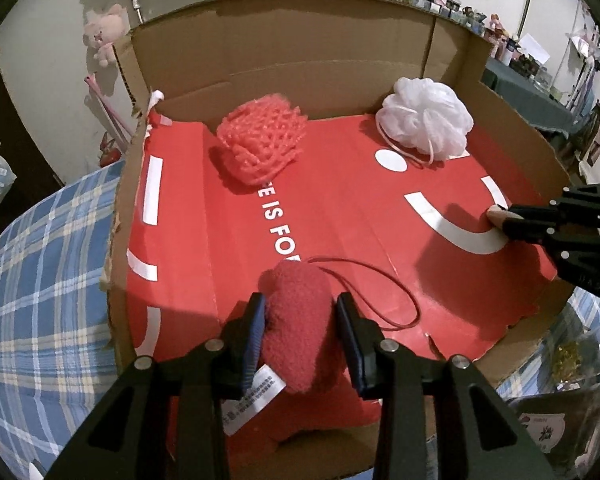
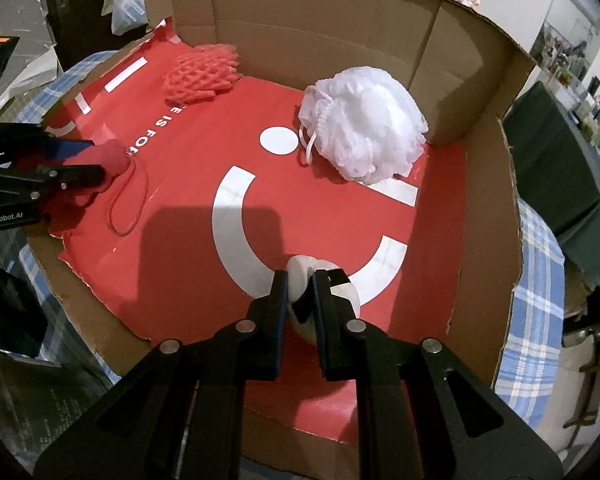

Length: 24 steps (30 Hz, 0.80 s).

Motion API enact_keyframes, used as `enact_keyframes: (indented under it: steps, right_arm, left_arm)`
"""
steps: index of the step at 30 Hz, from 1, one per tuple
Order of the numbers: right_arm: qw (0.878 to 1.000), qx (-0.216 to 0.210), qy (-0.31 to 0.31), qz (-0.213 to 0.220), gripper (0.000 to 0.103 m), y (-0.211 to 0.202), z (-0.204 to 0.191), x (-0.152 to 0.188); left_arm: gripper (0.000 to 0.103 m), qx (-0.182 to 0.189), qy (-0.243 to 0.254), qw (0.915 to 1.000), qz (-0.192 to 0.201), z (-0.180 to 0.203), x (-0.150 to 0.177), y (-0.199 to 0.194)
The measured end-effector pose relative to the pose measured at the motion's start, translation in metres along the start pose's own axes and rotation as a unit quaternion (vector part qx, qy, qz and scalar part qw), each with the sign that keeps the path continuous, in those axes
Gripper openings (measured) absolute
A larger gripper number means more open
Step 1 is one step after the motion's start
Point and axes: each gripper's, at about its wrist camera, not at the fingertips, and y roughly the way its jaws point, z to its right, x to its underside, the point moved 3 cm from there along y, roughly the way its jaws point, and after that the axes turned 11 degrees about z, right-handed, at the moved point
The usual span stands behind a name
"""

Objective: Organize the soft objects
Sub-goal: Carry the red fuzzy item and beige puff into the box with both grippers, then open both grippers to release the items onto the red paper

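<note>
Inside cardboard box, red mesh ball, white loofah, left tool clamping red plush, right tool pinching white sponge

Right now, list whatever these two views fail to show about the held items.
- Red plush, left wrist view: its lower body is covered by the left gripper, so its shape is unclear.
- Care label, same view: print too small to read.
- White soft piece, right wrist view: mostly hidden behind the right gripper; identity unclear.
- White lettering: partly hidden by the red plush and the coral mesh bundle.
</note>
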Motion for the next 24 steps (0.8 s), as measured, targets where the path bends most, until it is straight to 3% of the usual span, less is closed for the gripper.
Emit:
enact_keyframes:
  steps: [12,16,19,24]
  right_arm:
    - [1.000,0.016,-0.004,-0.004,0.017,-0.001,-0.002,0.003]
    - [1.000,0.016,0.005,-0.003,0.028,-0.001,0.003,0.003]
    - [1.000,0.014,0.010,-0.004,0.051,-0.001,0.005,0.005]
    - [1.000,0.018,-0.001,0.013,0.058,-0.008,-0.002,0.001]
  left_arm:
    - [0.044,0.001,0.003,1.0000,-0.005,0.003,-0.002,0.004]
    - [0.051,0.012,0.002,0.9999,0.000,0.005,-0.001,0.001]
    - [0.058,0.019,0.006,0.9998,0.007,0.007,-0.002,-0.003]
    - [0.072,0.027,0.014,0.9991,0.028,0.011,-0.002,-0.016]
